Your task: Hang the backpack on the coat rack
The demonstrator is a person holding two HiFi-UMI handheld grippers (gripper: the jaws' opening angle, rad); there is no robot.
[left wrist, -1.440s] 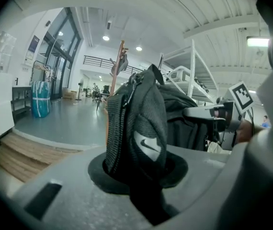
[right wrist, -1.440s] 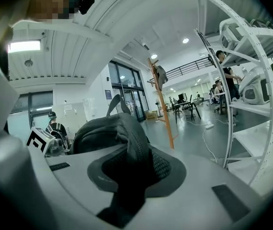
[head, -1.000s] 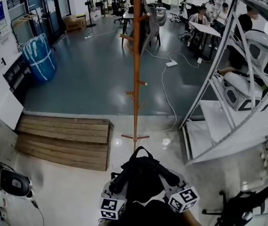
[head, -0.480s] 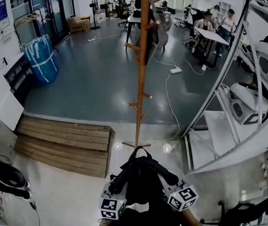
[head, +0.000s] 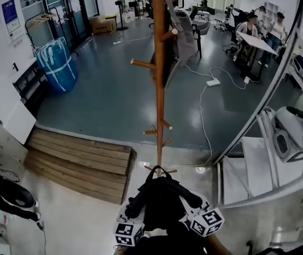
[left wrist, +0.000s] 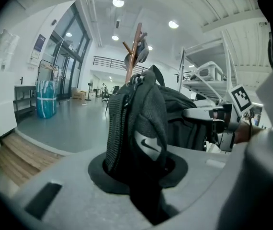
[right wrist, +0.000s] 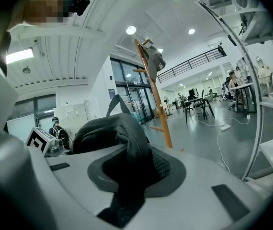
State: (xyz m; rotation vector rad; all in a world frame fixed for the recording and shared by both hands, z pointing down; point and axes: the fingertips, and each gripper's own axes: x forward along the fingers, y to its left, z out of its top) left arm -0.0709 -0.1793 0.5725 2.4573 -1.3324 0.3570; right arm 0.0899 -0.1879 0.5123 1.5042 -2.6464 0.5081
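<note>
Backpack (head: 162, 198), black, sits at bottom centre of the head view, carried in the air between both grippers and not yet on the coat rack (head: 159, 78).

- Left gripper (left wrist: 139, 169): jaws clamped on a padded mesh shoulder strap.
- Right gripper (right wrist: 131, 171): likewise closed on the other strap, with the bag's bulk to its left.
- A grip on each strap probably keeps the bag level and spread. It leaves the top carry loop (head: 159, 170) free and standing up toward the rack, and that loop looks like the part meant for a peg.
- Rack: wooden pole, centre frame, running to the top edge, just beyond the bag. Its pegs are angled upward so a loop should stay put. A grey garment (head: 183, 36) already hangs near the top, while the peg on the left (head: 141, 64) is bare.

Writing: a white swoosh logo (left wrist: 146, 145) on the strap in the left gripper view. The blue wall poster (head: 10, 15), upper left, has print too small to read.
</note>
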